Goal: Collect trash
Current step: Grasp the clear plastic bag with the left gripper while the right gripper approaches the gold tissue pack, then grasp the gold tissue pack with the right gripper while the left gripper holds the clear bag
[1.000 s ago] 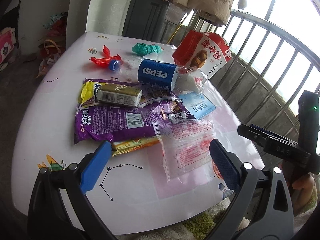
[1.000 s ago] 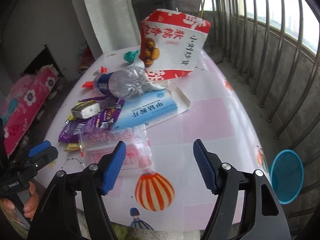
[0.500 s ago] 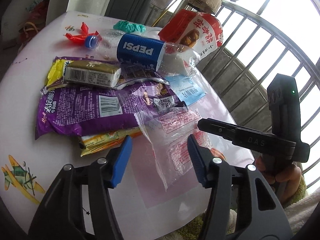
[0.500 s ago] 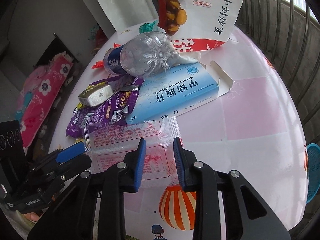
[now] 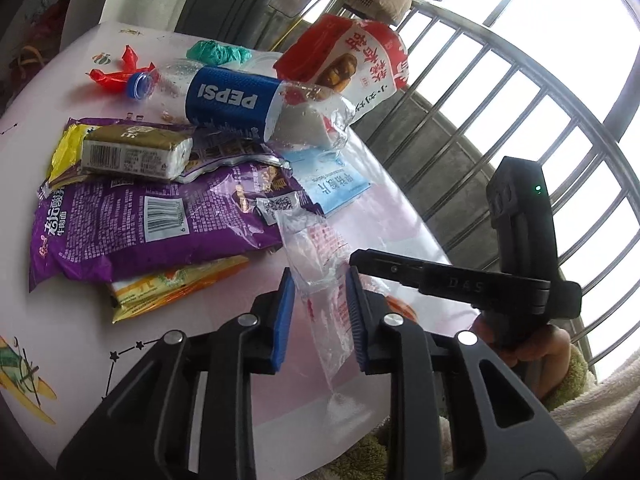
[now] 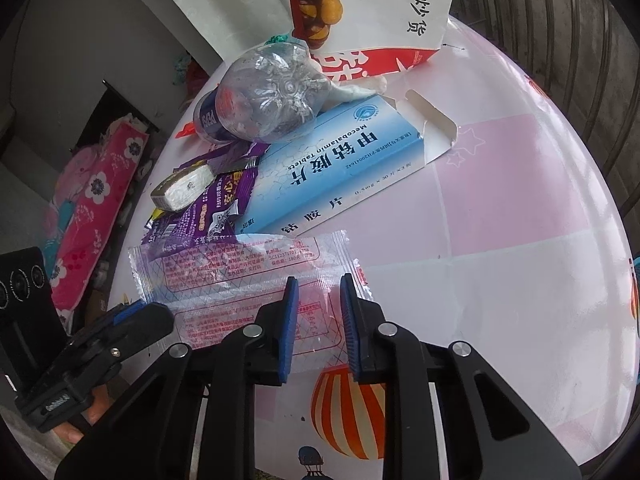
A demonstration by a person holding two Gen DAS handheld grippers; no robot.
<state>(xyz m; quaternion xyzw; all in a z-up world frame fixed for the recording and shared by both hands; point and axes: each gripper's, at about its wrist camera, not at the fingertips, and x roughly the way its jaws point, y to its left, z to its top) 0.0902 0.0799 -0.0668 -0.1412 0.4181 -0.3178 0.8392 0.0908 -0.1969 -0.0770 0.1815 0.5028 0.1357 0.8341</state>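
Note:
A clear plastic wrapper with red print lies at the near edge of the pink-and-white table. My left gripper is closing on the wrapper's end, and the film is bunched up between its blue pads. My right gripper is closing over the other end of the same wrapper. There the film lies flat in the narrow gap, and the pads do not visibly press it. Each gripper also shows in the other's view, with the right gripper beside the left and the left gripper at lower left.
Beyond the wrapper lie a purple snack packet, an orange sachet, a gold-wrapped bar, a Pepsi bottle, a blue medicine box and a red-and-white snack bag. A metal railing runs to the right.
Both grippers have dropped toward the clear wrapper and their jaws have narrowed from wide to a small gap. The wrapper's end has bunched up between the left pads.

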